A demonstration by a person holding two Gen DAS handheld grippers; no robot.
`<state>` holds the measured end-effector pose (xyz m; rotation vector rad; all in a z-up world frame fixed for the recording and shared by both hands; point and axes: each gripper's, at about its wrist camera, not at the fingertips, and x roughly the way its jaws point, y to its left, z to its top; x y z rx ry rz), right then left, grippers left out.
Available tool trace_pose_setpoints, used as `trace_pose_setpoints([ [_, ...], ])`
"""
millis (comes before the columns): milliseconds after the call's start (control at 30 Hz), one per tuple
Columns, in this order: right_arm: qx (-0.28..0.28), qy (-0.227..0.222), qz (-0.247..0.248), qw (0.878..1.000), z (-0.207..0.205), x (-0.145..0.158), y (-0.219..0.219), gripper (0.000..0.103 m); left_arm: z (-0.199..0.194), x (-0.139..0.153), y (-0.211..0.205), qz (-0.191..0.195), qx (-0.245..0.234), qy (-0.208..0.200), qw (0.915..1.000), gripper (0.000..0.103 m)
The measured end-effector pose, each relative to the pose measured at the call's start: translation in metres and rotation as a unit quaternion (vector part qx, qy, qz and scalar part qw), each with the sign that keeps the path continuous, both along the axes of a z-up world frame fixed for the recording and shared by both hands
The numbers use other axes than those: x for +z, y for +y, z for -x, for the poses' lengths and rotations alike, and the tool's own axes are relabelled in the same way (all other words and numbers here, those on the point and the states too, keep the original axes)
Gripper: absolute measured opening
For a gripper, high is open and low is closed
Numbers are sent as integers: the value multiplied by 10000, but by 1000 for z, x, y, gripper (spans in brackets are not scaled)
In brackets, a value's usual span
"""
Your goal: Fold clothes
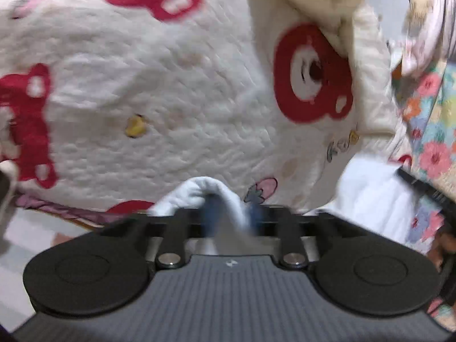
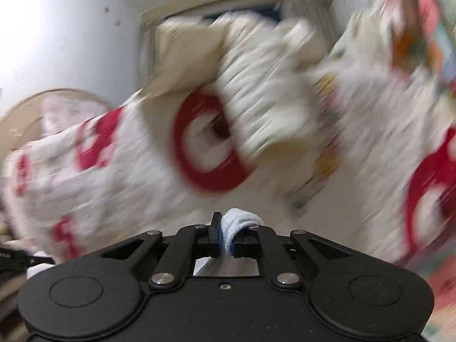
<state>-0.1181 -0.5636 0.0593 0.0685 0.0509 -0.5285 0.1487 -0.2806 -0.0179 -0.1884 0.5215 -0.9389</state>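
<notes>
The left gripper [image 1: 228, 213] has its jaws drawn close together, pinching a bunched fold of white cloth [image 1: 199, 192]. The right gripper [image 2: 228, 236] is likewise clamped, with a folded edge of the same white cloth squeezed between its fingers [image 2: 215, 235].

Bedding and room around the work

A cream quilt [image 1: 171, 91] printed with red bears fills most of the left view, with a flowered sheet [image 1: 430, 131] in pink, orange and blue beside it at the right edge. From the right view, a white wall [image 2: 57, 42] rises behind, a framed window [image 2: 216, 8] sits high up, and a round tan board [image 2: 17, 114] leans at the left, all much blurred.
</notes>
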Motion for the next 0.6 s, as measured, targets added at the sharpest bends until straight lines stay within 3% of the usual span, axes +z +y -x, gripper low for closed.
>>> trace_pose_setpoints([
  [100,-703,741,-327,9942,17,-46,-45,6,8,-25,-23,-435,-24,-179,9989,52],
  [200,-1386,1586,-786,9744,35,-102,-91,6,13,-65,-15,-892,-49,-216,9958,57],
  [300,-2050,2408,-1233,9406,54,-158,-137,7,-1,-114,7,-1667,132,85,9859,57],
  [400,-2685,3197,-1662,8934,72,-215,-184,7,-18,-145,45,-2029,480,727,9753,57],
  [433,-2786,3276,-1780,8851,75,-223,-191,8,-23,-155,58,-2114,591,931,9712,57],
  [600,-2857,2932,-2278,8835,81,-220,-190,8,-32,-174,108,-1968,834,1719,9616,58],
])
